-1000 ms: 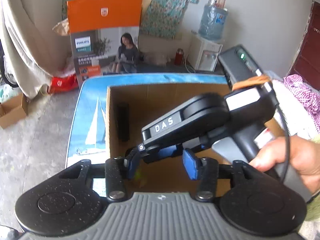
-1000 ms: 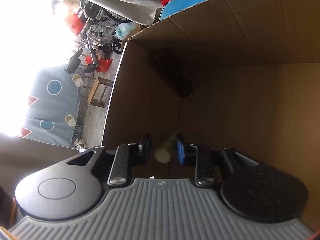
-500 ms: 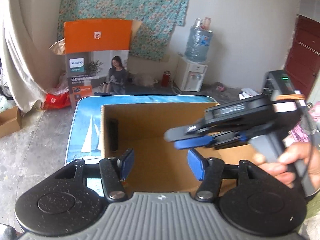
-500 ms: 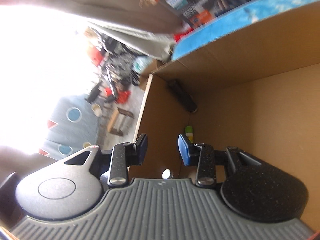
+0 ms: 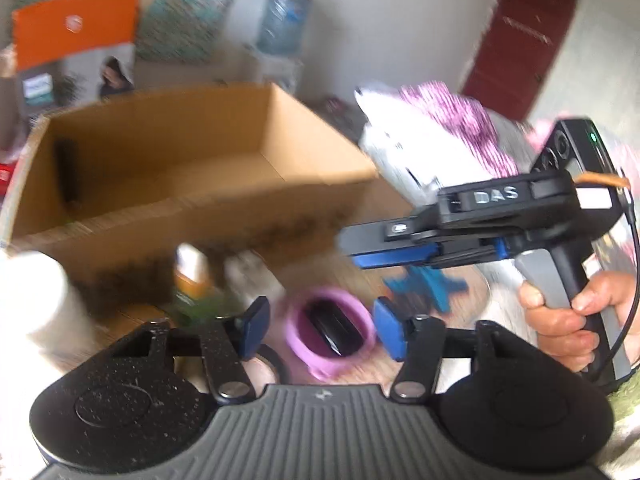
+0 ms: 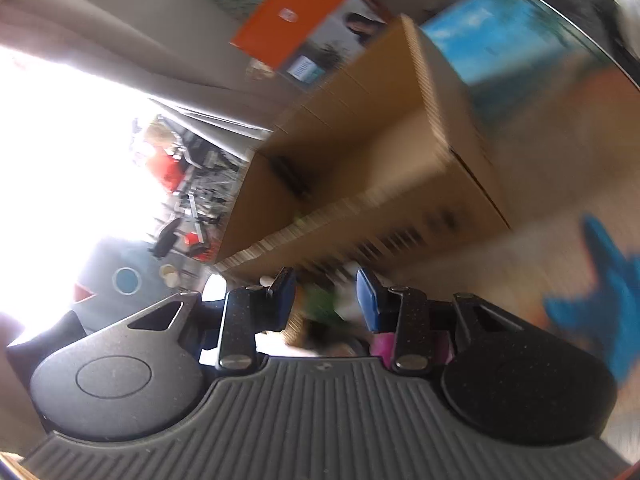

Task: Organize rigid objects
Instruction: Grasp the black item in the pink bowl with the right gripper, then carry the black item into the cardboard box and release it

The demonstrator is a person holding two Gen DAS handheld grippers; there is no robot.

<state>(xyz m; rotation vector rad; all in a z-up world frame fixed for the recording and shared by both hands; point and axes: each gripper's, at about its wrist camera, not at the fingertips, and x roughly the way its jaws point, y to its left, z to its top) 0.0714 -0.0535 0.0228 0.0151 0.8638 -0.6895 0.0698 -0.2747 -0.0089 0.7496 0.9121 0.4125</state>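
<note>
Jaws of the left gripper (image 5: 318, 330) are seen closing above a pink cup (image 5: 330, 338); nothing is pinched. Right gripper (image 6: 326, 300) is held apart and empty near the box (image 6: 360, 184).

The left wrist view looks forward and downward along the left hand-held gripper (image 5: 318, 324), close above a pink cup (image 5: 330, 336) on the tabletop (image 5: 352, 280), with the cardboard box (image 5: 180, 176) beyond. The right wrist view, tilted and blurred, looks past the right hand-held gripper (image 6: 326, 300) toward the same box. Both views share the box and the orange carton (image 6: 288, 12) behind it.
</note>
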